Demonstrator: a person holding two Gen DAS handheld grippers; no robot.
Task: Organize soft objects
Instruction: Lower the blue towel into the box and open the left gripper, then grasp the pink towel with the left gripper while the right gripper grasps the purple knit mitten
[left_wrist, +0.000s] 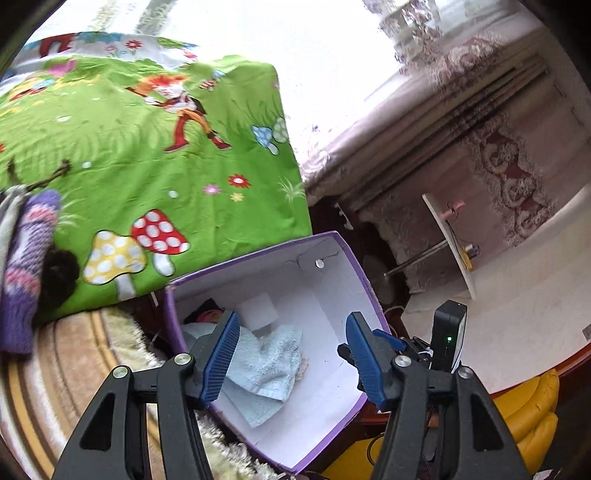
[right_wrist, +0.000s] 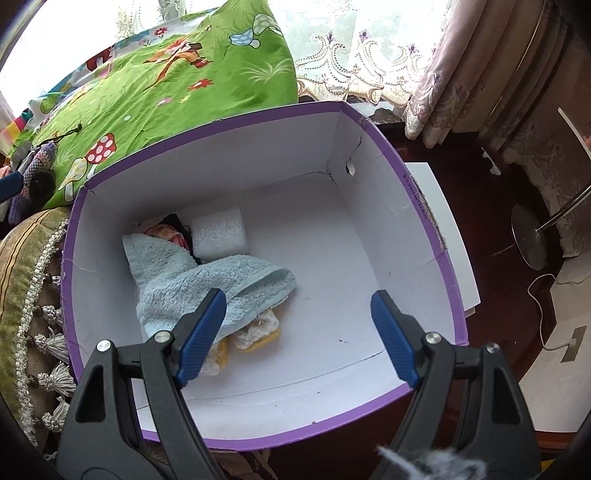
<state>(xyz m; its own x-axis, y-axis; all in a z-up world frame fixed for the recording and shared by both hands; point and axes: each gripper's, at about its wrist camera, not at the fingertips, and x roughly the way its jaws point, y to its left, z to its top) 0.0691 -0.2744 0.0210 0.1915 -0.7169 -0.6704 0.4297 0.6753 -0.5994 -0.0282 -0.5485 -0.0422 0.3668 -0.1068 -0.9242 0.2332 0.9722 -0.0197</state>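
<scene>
A purple box (left_wrist: 352, 258) (right_wrist: 424, 206) with a white inside stands next to the bed. In it lie a light blue towel (left_wrist: 267, 365) (right_wrist: 207, 280), a white foam block (left_wrist: 258, 310) (right_wrist: 219, 234), a pink and dark item (right_wrist: 166, 230) and a yellow-white knitted piece (right_wrist: 256, 330) under the towel. My left gripper (left_wrist: 293, 325) hangs open over the box with nothing between its fingers. My right gripper (right_wrist: 298, 299) is open above the box floor, also with nothing in it. A purple knitted item (left_wrist: 26, 254) (right_wrist: 38, 162) with a black pompom rests on the green bedspread.
The green cartoon bedspread (left_wrist: 147, 147) (right_wrist: 166, 81) lies behind and left of the box. A tasselled cushion (right_wrist: 29, 280) sits at the left. Curtains (right_wrist: 461, 74), a lamp base (right_wrist: 528, 236) and a dark floor are to the right. A black device with a green light (left_wrist: 448, 339) is beside the box.
</scene>
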